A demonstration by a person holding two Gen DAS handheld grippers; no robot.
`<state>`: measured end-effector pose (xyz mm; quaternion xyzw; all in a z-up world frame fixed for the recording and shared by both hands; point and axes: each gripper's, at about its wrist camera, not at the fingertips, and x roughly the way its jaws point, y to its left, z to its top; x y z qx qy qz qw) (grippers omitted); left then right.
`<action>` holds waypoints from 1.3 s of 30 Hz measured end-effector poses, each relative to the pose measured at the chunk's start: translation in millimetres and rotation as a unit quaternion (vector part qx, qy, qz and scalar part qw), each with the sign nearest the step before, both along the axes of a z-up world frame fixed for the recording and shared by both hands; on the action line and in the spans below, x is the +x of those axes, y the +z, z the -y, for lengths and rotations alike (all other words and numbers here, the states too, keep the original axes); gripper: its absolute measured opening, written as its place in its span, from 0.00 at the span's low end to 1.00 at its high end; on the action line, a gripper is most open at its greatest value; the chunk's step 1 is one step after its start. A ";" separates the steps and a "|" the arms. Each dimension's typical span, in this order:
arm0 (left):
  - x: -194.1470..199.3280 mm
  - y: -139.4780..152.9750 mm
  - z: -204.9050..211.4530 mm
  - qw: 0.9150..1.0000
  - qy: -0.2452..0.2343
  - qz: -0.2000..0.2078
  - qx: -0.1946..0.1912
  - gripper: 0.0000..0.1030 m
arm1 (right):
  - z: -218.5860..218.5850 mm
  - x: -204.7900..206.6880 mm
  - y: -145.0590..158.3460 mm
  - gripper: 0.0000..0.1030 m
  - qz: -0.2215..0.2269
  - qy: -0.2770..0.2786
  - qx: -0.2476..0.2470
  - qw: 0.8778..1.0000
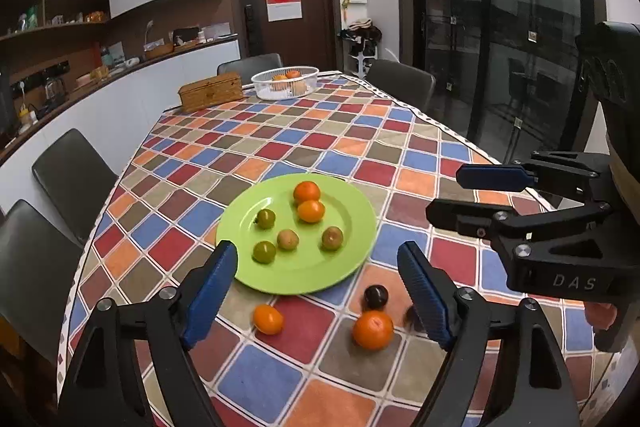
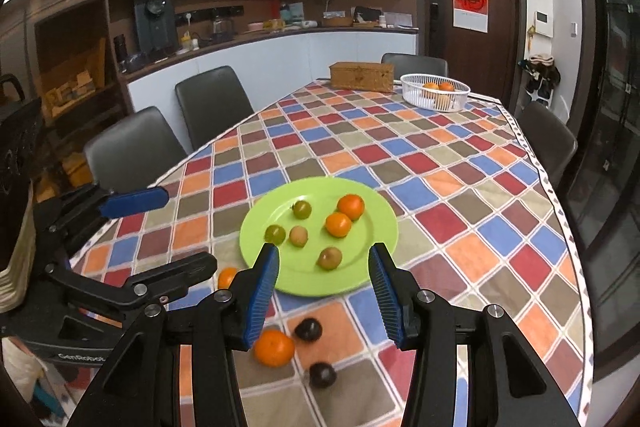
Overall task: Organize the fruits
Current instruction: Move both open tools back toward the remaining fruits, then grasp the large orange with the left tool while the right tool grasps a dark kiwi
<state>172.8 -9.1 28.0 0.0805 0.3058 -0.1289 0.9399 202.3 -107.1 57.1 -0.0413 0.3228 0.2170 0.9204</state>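
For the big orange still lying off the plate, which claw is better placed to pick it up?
Probably right. The right claw is open with the big orange just below its left finger. The left claw, also open, has it lower right, similarly near.

Open tablecloth (image 2: pixel 460 187) beyond and right of the green plate (image 2: pixel 362 269); clear passage there. Near edge crowded: large orange (image 2: pixel 274 347), small orange (image 1: pixel 268 319) and two dark plums (image 2: pixel 308 329) (image 2: pixel 322 375) scattered. Far end blocked by white basket (image 2: pixel 435 93) and wicker box (image 2: pixel 361 76).
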 end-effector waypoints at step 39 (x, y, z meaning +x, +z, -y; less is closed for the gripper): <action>-1.1 -101.8 26.0 0.988 -0.127 -0.068 0.052 0.68 | -2.0 -5.4 -114.6 0.43 -0.149 0.058 -0.084 0.984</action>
